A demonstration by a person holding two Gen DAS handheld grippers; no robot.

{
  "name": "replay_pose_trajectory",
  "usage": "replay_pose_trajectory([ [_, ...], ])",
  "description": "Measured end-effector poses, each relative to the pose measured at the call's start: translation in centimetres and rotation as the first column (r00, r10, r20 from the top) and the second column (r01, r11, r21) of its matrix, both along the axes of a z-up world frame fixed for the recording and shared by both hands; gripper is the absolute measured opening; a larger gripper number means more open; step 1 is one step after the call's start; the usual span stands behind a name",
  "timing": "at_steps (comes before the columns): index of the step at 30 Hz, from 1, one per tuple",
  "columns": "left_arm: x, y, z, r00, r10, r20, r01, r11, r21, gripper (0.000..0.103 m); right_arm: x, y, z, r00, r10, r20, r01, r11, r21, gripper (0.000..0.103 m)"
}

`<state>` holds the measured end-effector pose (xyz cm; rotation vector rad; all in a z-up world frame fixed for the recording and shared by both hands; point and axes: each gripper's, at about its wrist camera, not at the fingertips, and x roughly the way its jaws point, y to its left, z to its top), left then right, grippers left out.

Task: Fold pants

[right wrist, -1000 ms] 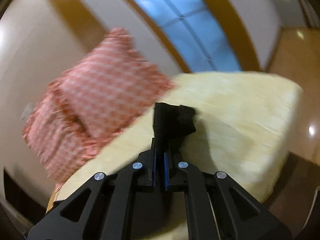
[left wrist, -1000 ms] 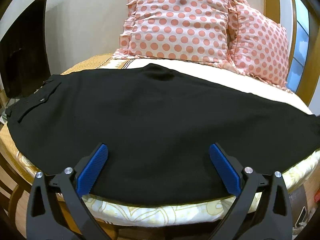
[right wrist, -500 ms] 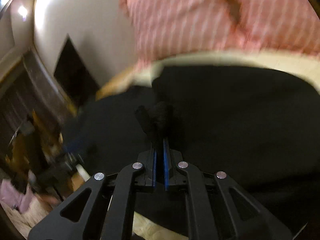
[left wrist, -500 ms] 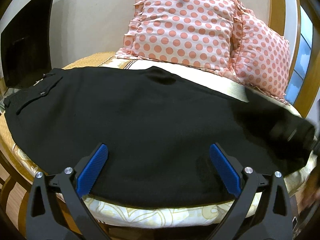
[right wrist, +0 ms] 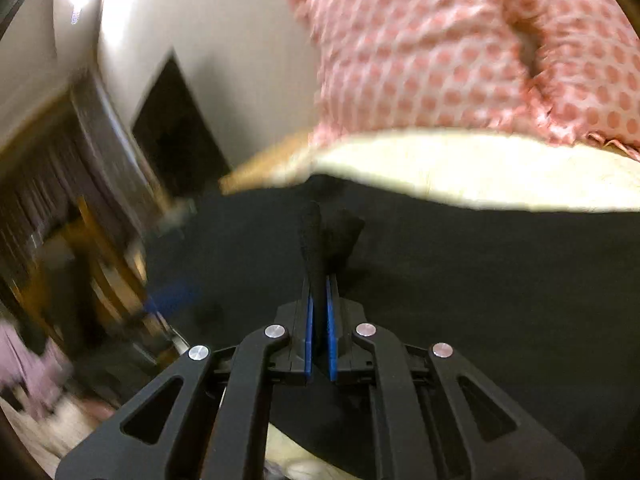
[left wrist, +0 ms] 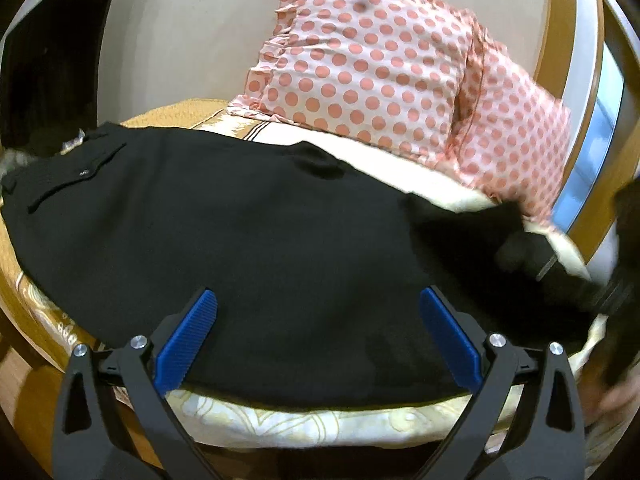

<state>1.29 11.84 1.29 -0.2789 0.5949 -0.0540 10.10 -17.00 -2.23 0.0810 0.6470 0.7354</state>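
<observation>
Black pants [left wrist: 248, 232] lie spread across the bed, waistband with a button at the left. My left gripper [left wrist: 318, 322] is open and empty, hovering over the near edge of the pants. My right gripper [right wrist: 319, 292] is shut on a bunched leg end of the pants [right wrist: 328, 236] and holds it above the rest of the pants [right wrist: 480, 280]. In the left wrist view the right gripper [left wrist: 560, 268] shows blurred at the right, carrying the folded-over leg end.
Two pink polka-dot pillows [left wrist: 372, 68] lean at the head of the bed. The cream bedspread [left wrist: 304, 420] shows at the near edge. A dark screen [right wrist: 176, 136] hangs on the left wall, and a window [left wrist: 592, 144] is at the right.
My right gripper has swung from the right end of the bed leftward over the pants, carrying the leg end with it. The left gripper stayed open and shifted slightly.
</observation>
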Motion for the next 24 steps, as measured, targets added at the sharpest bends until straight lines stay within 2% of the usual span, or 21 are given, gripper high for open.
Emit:
replay_pose_trajectory([
  [2,-0.4,0.8,0.4,1.0,0.02,0.009,-0.02,1.0,-0.017,0.101,0.0,0.0,-0.8,1.0,-0.003,-0.022,0.004,1.0,0.013,0.006],
  [5,-0.7,1.8,0.7,0.998,0.06,0.02,-0.059,0.998,-0.014,0.101,-0.4,-0.3,-0.3,1.0,-0.004,0.018,0.004,1.0,0.022,0.006],
  [8,-0.8,2.6,0.7,0.996,0.087,0.02,-0.086,0.996,-0.025,0.101,-1.4,0.5,-0.5,0.998,0.015,0.065,-0.013,0.999,-0.036,0.006],
  [13,-1.0,2.9,0.7,0.994,0.1,0.033,-0.099,0.995,-0.028,0.101,-2.1,2.0,-2.1,0.996,0.029,0.089,-0.017,0.991,-0.13,0.007],
  [14,-1.0,2.8,0.9,0.995,0.094,0.039,-0.094,0.995,-0.019,0.101,-2.4,2.2,-2.2,0.995,0.034,0.095,-0.02,0.989,-0.147,0.01],
  [17,-1.4,2.8,1.3,0.994,0.094,0.057,-0.095,0.996,0.005,0.101,-3.7,2.6,-1.6,0.987,0.12,0.105,-0.103,0.983,-0.153,0.05],
  [19,-1.6,3.1,1.6,0.992,0.102,0.069,-0.103,0.995,0.012,0.101,-4.8,2.1,-0.1,0.974,0.157,0.162,-0.142,0.985,-0.1,0.05],
  [22,-2.0,4.3,2.3,0.985,0.147,0.093,-0.149,0.989,0.013,0.101,-4.8,1.3,1.5,0.965,0.064,0.253,-0.046,0.996,-0.074,0.05],
  [24,-2.3,5.6,2.6,0.976,0.196,0.099,-0.197,0.98,-0.002,0.101,-3.1,1.4,1.3,0.971,-0.018,0.237,0.047,0.992,-0.115,0.049],
])
